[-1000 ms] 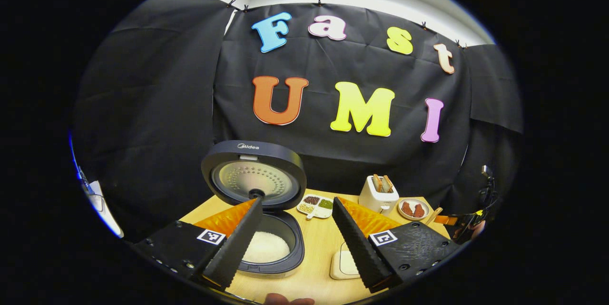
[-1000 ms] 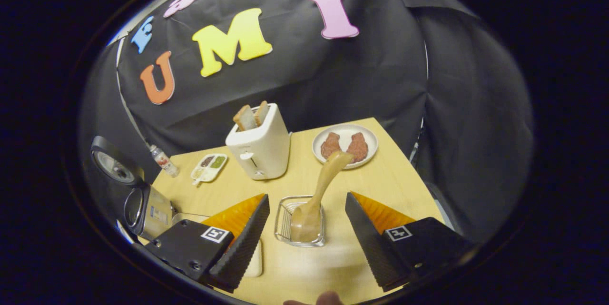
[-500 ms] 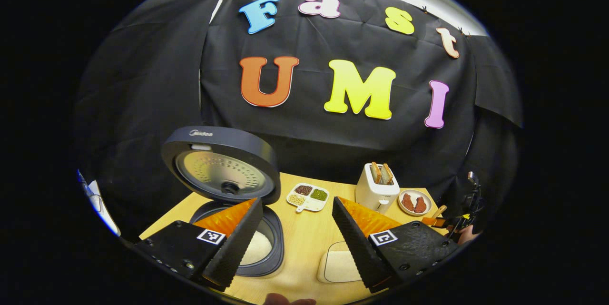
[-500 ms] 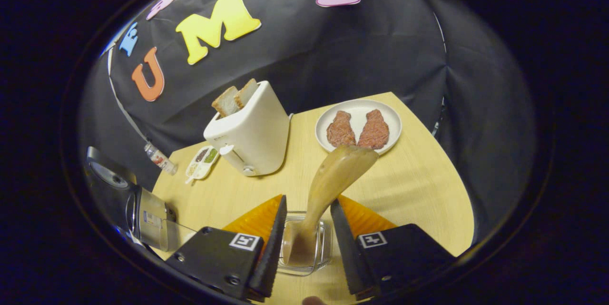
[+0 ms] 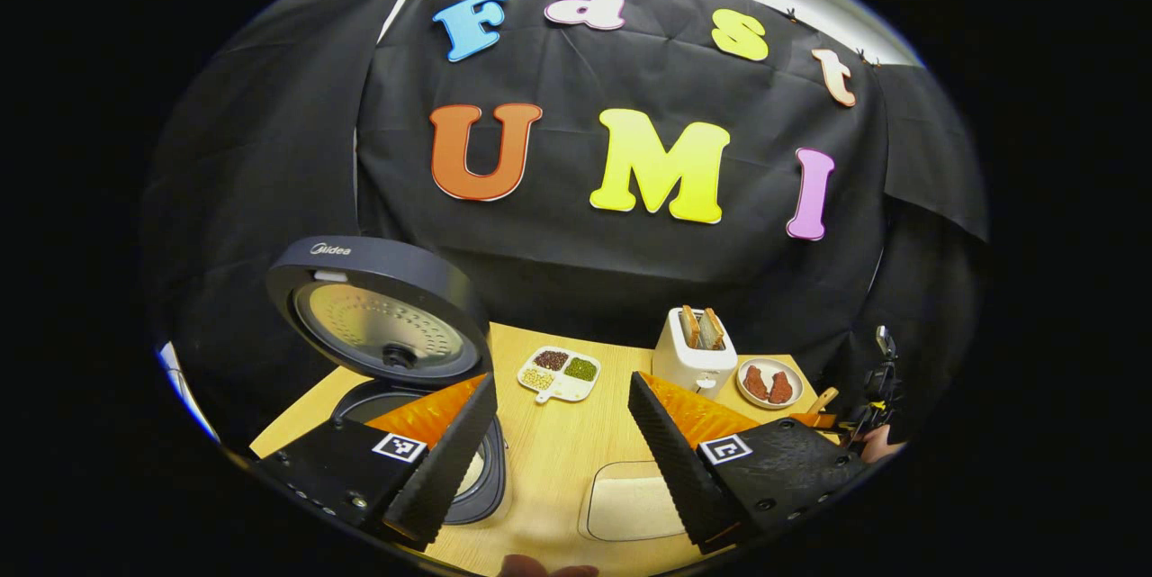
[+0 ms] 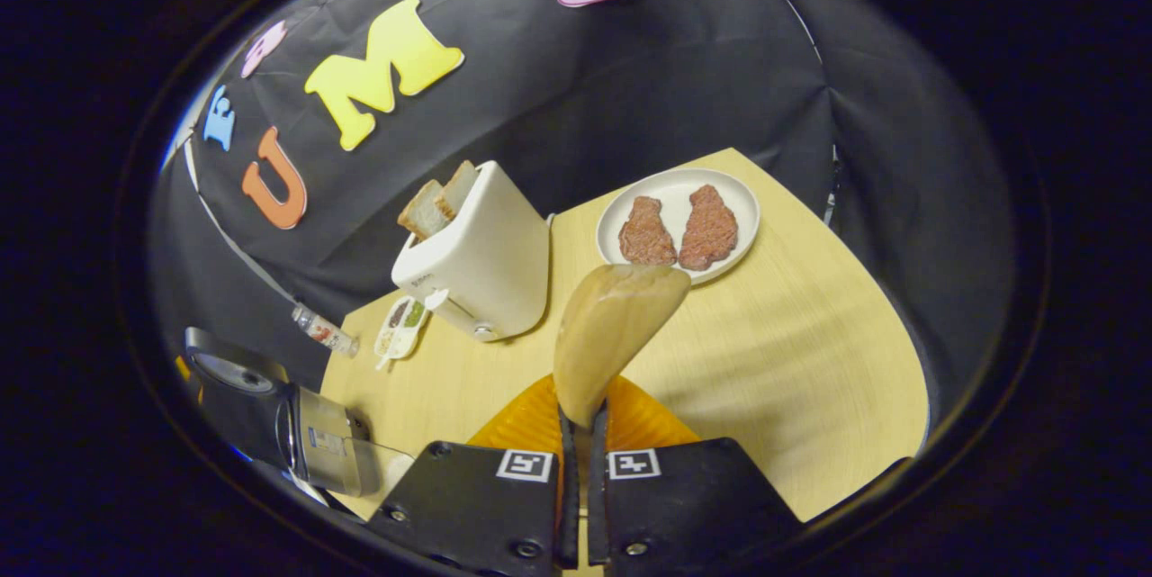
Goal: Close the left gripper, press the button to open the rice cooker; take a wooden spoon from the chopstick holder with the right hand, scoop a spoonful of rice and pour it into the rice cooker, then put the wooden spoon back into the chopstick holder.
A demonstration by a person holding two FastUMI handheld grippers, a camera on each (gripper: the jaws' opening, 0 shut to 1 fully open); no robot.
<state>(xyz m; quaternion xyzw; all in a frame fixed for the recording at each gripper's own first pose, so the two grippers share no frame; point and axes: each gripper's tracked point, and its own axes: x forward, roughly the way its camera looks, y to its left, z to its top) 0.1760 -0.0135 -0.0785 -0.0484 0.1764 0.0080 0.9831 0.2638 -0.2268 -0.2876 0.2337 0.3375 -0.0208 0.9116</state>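
The rice cooker [image 5: 360,406] stands open at the left of the left gripper view, lid [image 5: 378,325] up, white rice showing in its pot behind one finger. My left gripper [image 5: 562,379] hovers open and empty above the table. A shallow dish of rice [image 5: 630,505] lies just below it. My right gripper [image 6: 583,415] is shut on the handle of the wooden spoon [image 6: 616,325], whose bowl points up and away toward the plate. The chopstick holder is hidden under the gripper. The rice cooker [image 6: 315,437] appears at the lower left of the right gripper view.
A white toaster [image 6: 477,262] with two bread slices stands mid-table, and a plate [image 6: 747,217] of two meat pieces sits beyond it. A divided seasoning dish [image 5: 558,373] lies near the back edge, with a small bottle [image 6: 324,331] beside it. Wooden tabletop [image 6: 792,361] spreads to the right.
My right gripper came down over the holder and shut on the spoon's handle. My left gripper stayed open and drifted, so the cooker slid leftward in its view.
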